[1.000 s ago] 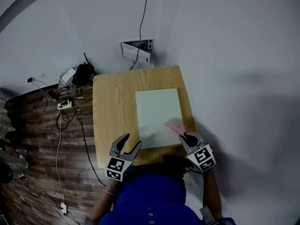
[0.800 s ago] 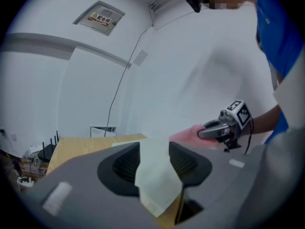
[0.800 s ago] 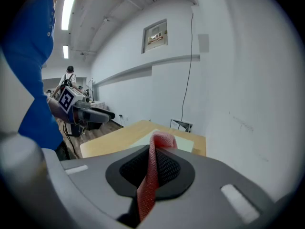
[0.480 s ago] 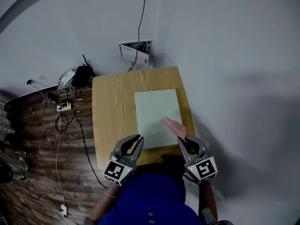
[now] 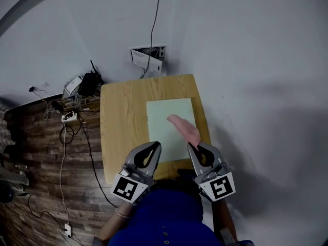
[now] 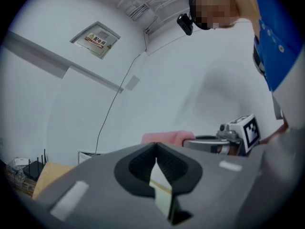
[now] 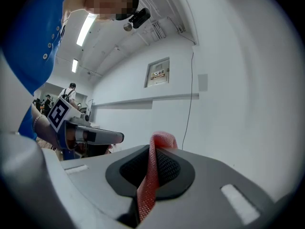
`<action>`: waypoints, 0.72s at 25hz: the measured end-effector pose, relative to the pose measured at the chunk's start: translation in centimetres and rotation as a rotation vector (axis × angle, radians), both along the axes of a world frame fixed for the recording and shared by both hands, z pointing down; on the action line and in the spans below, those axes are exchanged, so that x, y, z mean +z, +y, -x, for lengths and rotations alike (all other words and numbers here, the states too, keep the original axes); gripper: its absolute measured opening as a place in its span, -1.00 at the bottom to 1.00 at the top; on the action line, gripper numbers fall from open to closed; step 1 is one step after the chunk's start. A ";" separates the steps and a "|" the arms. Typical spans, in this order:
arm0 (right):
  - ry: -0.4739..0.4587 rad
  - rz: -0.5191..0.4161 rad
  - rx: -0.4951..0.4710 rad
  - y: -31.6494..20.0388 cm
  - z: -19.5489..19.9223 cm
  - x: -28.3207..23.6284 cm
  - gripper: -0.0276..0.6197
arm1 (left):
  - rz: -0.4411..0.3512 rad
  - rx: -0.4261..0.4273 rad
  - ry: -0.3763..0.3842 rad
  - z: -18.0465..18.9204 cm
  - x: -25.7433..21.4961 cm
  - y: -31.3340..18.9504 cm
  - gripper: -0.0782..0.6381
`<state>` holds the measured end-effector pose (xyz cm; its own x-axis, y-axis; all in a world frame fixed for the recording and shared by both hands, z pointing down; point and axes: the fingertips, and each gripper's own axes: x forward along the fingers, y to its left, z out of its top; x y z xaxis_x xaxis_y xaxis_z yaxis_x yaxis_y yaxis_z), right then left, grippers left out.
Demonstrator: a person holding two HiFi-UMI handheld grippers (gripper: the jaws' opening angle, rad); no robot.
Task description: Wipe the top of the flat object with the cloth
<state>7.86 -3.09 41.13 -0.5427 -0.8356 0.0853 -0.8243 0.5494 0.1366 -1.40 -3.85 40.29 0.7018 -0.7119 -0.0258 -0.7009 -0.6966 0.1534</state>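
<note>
Two grippers are hovering over the wooden table's [image 5: 122,127] near edge. The right gripper [image 5: 192,146] is clamping the pink cloth [image 5: 180,125], which is poking out above the pale green board [image 5: 163,116]. The left gripper [image 5: 155,146] has just been closing its jaws on nothing. The cloth is apparently hanging clear of the surface, so wiping looks not yet done.

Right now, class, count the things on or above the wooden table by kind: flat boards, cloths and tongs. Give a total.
Flat board: 1
Pink cloth: 1
Tongs: 2, the left tongs shut and empty, the right tongs shut on the cloth
Total: 4
</note>
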 end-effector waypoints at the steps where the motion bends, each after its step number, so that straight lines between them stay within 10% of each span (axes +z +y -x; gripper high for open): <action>1: 0.000 -0.015 -0.003 0.0 0.2 -0.7 -0.87 | -0.011 -0.008 0.007 -0.1 -0.8 0.0 -0.77; 18: -0.059 -0.066 0.000 -1.0 1.2 -4.2 -0.88 | -0.052 -0.036 -0.002 -1.8 -3.9 -0.1 -0.78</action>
<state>6.66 -4.13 36.93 -0.5453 -0.8383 -0.0025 -0.8320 0.5408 0.1238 0.41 -3.96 36.37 0.6761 -0.7342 -0.0623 -0.7257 -0.6781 0.1158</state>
